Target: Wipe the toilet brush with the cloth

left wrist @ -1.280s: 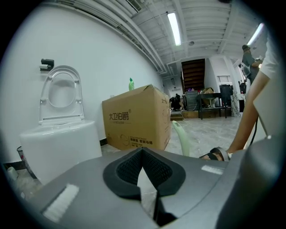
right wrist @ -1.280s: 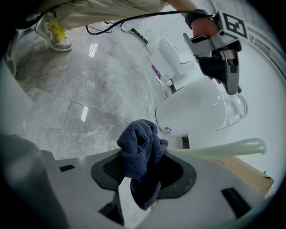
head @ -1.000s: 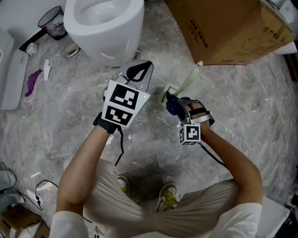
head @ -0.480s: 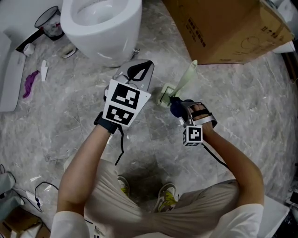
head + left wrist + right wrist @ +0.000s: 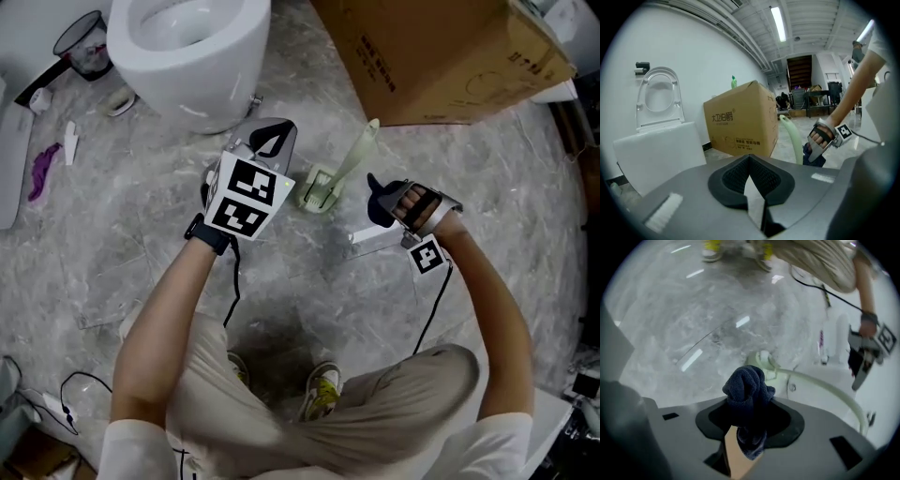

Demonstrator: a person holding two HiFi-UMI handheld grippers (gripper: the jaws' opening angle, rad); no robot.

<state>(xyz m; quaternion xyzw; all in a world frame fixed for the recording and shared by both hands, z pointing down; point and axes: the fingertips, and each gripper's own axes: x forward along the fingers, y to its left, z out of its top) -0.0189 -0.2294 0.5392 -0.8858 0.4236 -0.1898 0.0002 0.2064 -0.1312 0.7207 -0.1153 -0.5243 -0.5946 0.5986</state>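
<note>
Box [image 5: 441,56] and toilet [image 5: 187,52] at far side of floor. Pale green brush [image 5: 349,164] stands in holder between grippers, touching neither. Left gripper [image 5: 273,142] clenched, empty. Right gripper [image 5: 384,202] clamps dark blue cloth [image 5: 747,390], just beside brush.

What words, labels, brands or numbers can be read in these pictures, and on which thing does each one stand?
"大卫伯爵" followed by an ® sign: large print on the side of the cardboard box, in the left gripper view.
Smaller lines printed beneath it on the same box: too small to read.
Print on the box in the head view: too blurred to read.
No other readable text shows.
</note>
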